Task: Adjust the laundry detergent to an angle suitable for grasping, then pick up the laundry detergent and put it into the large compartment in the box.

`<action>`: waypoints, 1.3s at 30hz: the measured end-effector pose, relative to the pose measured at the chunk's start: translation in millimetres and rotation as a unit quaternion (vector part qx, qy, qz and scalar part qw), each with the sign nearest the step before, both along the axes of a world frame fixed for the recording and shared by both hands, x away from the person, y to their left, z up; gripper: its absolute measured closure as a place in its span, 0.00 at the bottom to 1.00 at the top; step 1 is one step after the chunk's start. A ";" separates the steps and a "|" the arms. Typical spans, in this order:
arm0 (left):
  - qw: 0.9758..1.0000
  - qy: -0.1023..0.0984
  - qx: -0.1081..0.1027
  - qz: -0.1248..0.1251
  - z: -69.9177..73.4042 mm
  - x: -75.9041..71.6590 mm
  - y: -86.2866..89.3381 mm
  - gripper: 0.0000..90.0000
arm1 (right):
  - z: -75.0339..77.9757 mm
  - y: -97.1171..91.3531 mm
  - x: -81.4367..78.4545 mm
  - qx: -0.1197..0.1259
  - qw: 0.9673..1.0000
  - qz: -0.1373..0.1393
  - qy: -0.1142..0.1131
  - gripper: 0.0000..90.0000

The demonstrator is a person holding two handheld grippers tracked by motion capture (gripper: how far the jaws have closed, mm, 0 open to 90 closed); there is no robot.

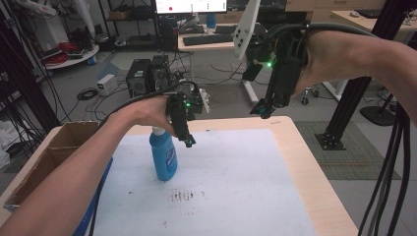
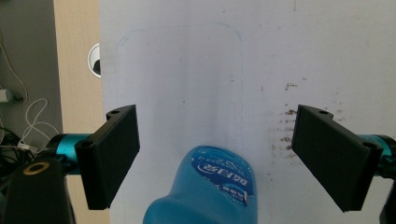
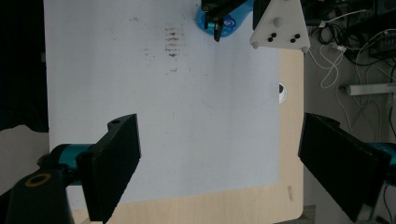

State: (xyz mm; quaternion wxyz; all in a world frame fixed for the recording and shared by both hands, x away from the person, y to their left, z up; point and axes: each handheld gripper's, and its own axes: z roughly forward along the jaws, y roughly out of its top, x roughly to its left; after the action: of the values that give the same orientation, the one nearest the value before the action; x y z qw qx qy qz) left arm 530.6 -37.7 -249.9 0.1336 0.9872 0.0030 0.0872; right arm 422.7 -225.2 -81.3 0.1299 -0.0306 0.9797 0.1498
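A blue bottle (image 1: pixel 163 157) with a white top stands upright on the white sheet (image 1: pixel 236 177) at its left side. My left gripper (image 1: pixel 188 141) points down just beside the bottle's top, held by a hand. In the left gripper view its jaws (image 2: pixel 217 158) stand wide open with the bottle (image 2: pixel 210 191) below and between them, and neither pad touches it. My right gripper (image 1: pixel 265 109) hangs high over the table's far right edge. Its jaws (image 3: pixel 219 163) are open with nothing between them. The right gripper view also catches the bottle (image 3: pixel 231 21) and the left gripper (image 3: pixel 215 28) far off.
An open cardboard box (image 1: pixel 59 147) sits at the table's left edge, with a blue strip (image 1: pixel 93 206) beside it. Dark smudges (image 1: pixel 187 195) mark the sheet in front of the bottle. A cable hole (image 2: pixel 95 60) pierces the wooden table (image 1: pixel 314 177).
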 end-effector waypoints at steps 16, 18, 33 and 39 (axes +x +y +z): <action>1.000 -0.006 0.002 0.000 2.9 -3.1 -2.0 0.17 | 0.7 -4.1 -0.4 -0.004 1.000 -0.005 -0.003 0.14; 1.000 -0.003 -0.002 0.002 3.4 -2.4 -1.9 0.17 | 0.8 -4.6 -1.2 -0.003 1.000 -0.004 -0.002 0.14; 1.000 -0.006 0.002 0.004 5.0 -3.4 0.9 0.17 | -0.8 -3.8 -0.1 -0.008 1.000 -0.006 -0.007 0.14; 1.000 -0.004 -0.002 0.005 5.3 -3.9 -0.3 0.17 | -0.4 -4.6 0.1 -0.010 1.000 -0.004 -0.007 0.14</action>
State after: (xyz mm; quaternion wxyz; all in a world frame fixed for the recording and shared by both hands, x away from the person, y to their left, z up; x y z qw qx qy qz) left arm 526.8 -38.0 -244.6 0.1352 0.9865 0.0074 0.0918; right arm 422.9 -229.8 -81.7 0.1366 -0.0288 0.9804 0.1393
